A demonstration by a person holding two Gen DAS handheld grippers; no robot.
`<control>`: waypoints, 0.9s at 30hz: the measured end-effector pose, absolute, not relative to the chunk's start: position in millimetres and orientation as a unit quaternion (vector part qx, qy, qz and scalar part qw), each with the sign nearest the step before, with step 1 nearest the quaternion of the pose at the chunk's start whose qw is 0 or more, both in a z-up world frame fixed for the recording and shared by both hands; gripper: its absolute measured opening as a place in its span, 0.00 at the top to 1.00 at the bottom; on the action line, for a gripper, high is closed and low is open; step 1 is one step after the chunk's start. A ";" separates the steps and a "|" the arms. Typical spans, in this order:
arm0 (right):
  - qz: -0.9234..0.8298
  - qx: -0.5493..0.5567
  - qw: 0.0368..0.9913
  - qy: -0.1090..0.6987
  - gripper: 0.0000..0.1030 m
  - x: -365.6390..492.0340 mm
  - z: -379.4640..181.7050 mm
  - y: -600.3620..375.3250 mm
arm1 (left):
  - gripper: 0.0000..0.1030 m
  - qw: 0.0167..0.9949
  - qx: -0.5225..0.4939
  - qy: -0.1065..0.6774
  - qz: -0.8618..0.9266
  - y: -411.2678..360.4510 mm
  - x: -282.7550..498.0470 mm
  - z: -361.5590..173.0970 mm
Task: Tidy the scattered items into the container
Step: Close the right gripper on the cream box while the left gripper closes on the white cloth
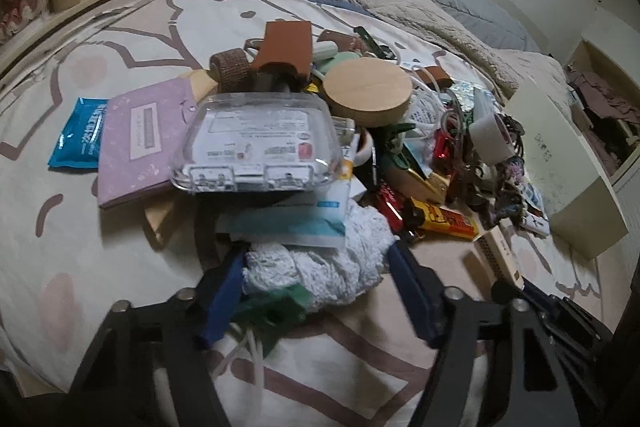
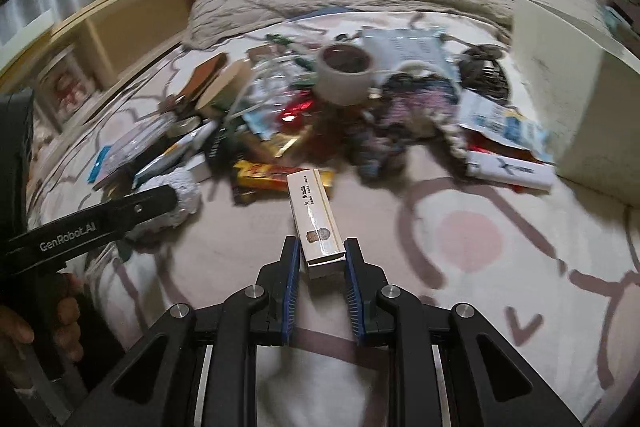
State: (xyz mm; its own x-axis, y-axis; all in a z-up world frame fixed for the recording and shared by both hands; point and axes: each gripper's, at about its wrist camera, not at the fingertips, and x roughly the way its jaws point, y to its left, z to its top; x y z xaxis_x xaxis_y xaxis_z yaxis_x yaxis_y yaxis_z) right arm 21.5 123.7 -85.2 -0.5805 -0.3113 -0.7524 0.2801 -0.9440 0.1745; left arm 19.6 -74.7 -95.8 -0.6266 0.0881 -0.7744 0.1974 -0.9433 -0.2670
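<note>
Carton (image 2: pixel 318 223), a light, stiff slim box at frame centre, sits clamped by its near end in right claw (image 2: pixel 322 257); left claw (image 1: pixel 316 267) straddles soft white cloth (image 1: pixel 340 259), half-open.

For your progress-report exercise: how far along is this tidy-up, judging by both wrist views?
Early. Done: nothing visibly binned. In hand: right gripper clamps a slim white box; left gripper straddles a white knitted cloth. Left: the heaped clutter beside the cream container.
</note>
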 end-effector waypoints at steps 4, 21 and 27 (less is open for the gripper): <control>-0.891 0.429 0.143 -0.033 0.78 23.2 -86.0 139.8 | 0.41 0.010 0.429 0.162 -0.889 -68.5 18.6 -95.1; -0.884 0.450 0.111 -0.057 0.78 25.4 -95.0 158.3 | 0.44 -0.113 0.411 0.132 -0.895 -15.9 20.5 -87.8; -0.885 0.450 0.108 -0.052 0.79 26.1 -95.9 157.7 | 0.38 -0.101 0.423 0.116 -0.893 -15.5 16.3 -94.1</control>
